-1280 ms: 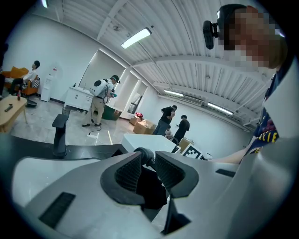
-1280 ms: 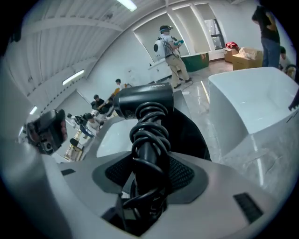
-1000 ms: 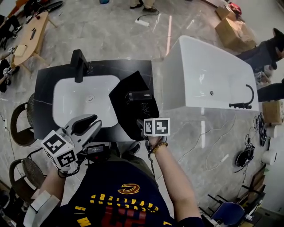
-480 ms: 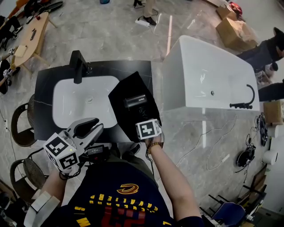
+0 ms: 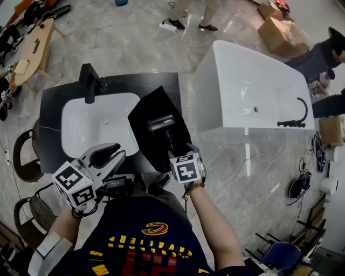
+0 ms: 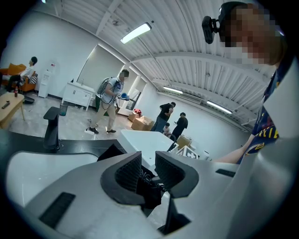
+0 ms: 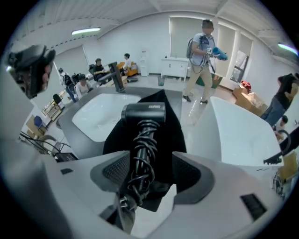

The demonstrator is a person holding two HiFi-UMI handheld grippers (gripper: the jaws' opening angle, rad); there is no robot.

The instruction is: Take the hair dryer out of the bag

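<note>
A black hair dryer (image 5: 160, 123) lies on top of the flat black bag (image 5: 146, 105) on the dark counter, right of the sink. Its handle, wrapped in coiled cord (image 7: 142, 144), points back at me. My right gripper (image 5: 182, 151) points steeply down over the handle's end. Its jaws are opening; the wrapped handle runs between them (image 7: 150, 170), with a gap beside the right pad. In the right gripper view the dryer's barrel (image 7: 142, 112) rests on the bag (image 7: 174, 128). My left gripper (image 5: 110, 152) hovers at the counter's near edge, with a gap between its pads (image 6: 148, 170) and nothing in it.
A white sink basin (image 5: 81, 126) with a black faucet (image 5: 89, 82) fills the counter's left part. A white bathtub (image 5: 253, 89) stands close on the right. Chairs (image 5: 27, 153) sit to my left. People (image 5: 194, 11) and cardboard boxes (image 5: 283, 35) are farther back.
My right gripper has drawn back toward me and rolled, so its marker cube faces differently. More of the dryer's wrapped handle shows on the bag. The left gripper has stayed put.
</note>
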